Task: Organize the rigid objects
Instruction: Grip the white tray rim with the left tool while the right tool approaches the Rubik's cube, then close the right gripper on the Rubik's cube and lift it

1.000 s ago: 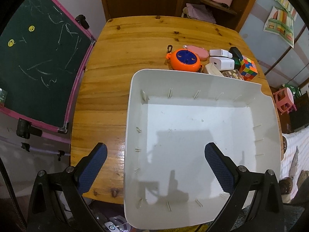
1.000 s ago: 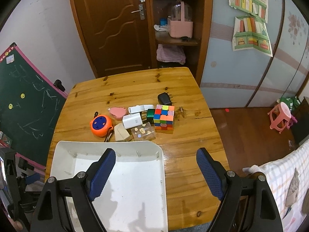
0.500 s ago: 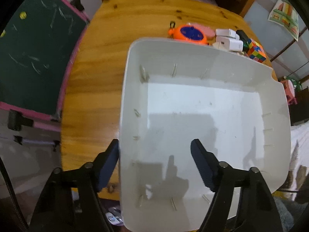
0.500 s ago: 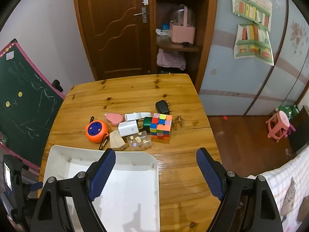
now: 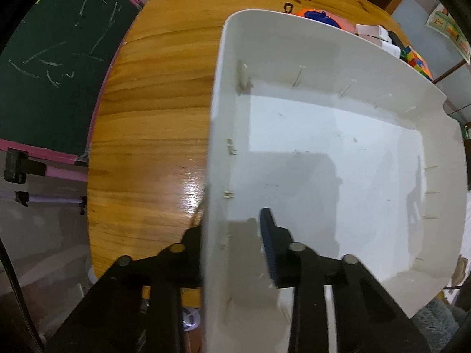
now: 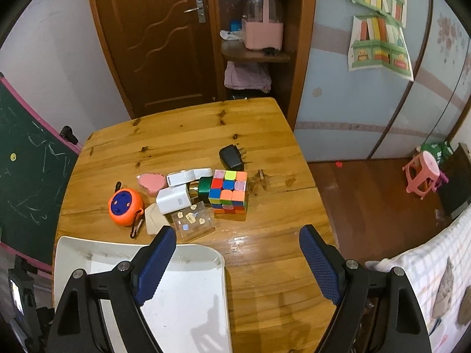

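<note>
A white plastic tray [image 5: 338, 161] lies on the wooden table [image 5: 153, 117]; it also shows in the right wrist view [image 6: 182, 303]. My left gripper [image 5: 232, 235] straddles the tray's left wall, one finger outside and one inside, nearly closed on it. My right gripper [image 6: 235, 264] is open and empty above the table's near edge. Beyond the tray lie an orange round gadget [image 6: 125, 206], a pink piece [image 6: 150, 182], white chargers [image 6: 173, 201], a clear box [image 6: 194, 220], a colour cube [image 6: 228, 195] and a black adapter [image 6: 231, 158].
A green chalkboard [image 5: 50, 58] with a pink frame stands left of the table. A wooden door [image 6: 153, 38] and shelf with a pink basket [image 6: 263, 29] are behind. A pink stool [image 6: 424, 173] stands on the floor at right.
My left gripper has moved onto the tray's left wall and its fingers have closed in around it. The right gripper has drawn back slightly and stays open.
</note>
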Demonstrator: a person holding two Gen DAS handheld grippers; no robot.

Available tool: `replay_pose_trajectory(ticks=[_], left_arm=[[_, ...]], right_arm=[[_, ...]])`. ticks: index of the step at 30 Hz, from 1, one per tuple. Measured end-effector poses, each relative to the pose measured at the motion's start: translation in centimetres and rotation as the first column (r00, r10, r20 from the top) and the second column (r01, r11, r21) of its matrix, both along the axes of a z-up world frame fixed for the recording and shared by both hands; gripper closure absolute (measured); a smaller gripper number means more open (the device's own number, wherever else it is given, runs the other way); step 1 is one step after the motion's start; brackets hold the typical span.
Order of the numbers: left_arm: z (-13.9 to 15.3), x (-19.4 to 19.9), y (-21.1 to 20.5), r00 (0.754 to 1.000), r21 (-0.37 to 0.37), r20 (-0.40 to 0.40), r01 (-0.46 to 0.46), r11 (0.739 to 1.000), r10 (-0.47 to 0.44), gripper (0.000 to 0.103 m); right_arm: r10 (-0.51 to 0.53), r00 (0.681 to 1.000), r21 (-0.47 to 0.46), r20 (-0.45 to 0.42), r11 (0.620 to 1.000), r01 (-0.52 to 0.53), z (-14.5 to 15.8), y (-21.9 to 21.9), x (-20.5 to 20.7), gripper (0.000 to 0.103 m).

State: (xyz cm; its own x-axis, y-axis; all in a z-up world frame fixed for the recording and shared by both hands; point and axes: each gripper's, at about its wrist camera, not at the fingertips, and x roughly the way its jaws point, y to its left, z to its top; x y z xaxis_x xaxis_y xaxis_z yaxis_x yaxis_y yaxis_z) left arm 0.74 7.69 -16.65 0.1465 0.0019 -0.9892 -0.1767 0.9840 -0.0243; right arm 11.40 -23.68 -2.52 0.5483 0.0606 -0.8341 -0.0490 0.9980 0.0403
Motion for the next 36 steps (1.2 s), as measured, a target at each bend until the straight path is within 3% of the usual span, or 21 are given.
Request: replay_pose_trajectory(ticks=[4,5,12,22,31,36], left_arm=[[-0.7,0.0,0.7,0.999,-0.009,-0.011,-0.041,0.999,0.041,0.096],[-1.0,0.3,0.7,0.999,-0.013,-0.019,-0.051,0.999,0.051,0.097],[-2.0,1.2,-0.3,0.998,0.008,-0.037,-0.046,0.999,0.047,0.099],[-2.6,2.1,-1.0,0.999,0.008,-0.039,-0.014,1.000,0.014,0.099],[-2.7,1.9,-1.4,1.000,0.021,-0.016,0.009,1.000,-0.009,0.098],[-2.6,2.5,-0.8,1.000,0.024,-0.020,0.010,1.000,-0.010,0.098]], right_arm=[[-0.002,1.000,0.004,-0.022,1.000,0.002,-0.8,0.3,0.8,0.017],[-0.001,1.000,0.003,-0.025,1.000,0.001,-0.8,0.3,1.0,0.017],[-0.007,0.999,-0.027,-0.034,1.000,0.006,-2.0,1.1,4.6,0.017],[-0.019,0.982,0.004,-0.187,1.000,0.020,-7.8,1.7,12.2,0.017],[-0.013,0.954,0.045,-0.299,0.999,0.028,-11.9,2.2,14.8,0.017],[-0.008,0.935,0.075,-0.354,0.996,0.037,-13.3,1.9,15.2,0.035]])
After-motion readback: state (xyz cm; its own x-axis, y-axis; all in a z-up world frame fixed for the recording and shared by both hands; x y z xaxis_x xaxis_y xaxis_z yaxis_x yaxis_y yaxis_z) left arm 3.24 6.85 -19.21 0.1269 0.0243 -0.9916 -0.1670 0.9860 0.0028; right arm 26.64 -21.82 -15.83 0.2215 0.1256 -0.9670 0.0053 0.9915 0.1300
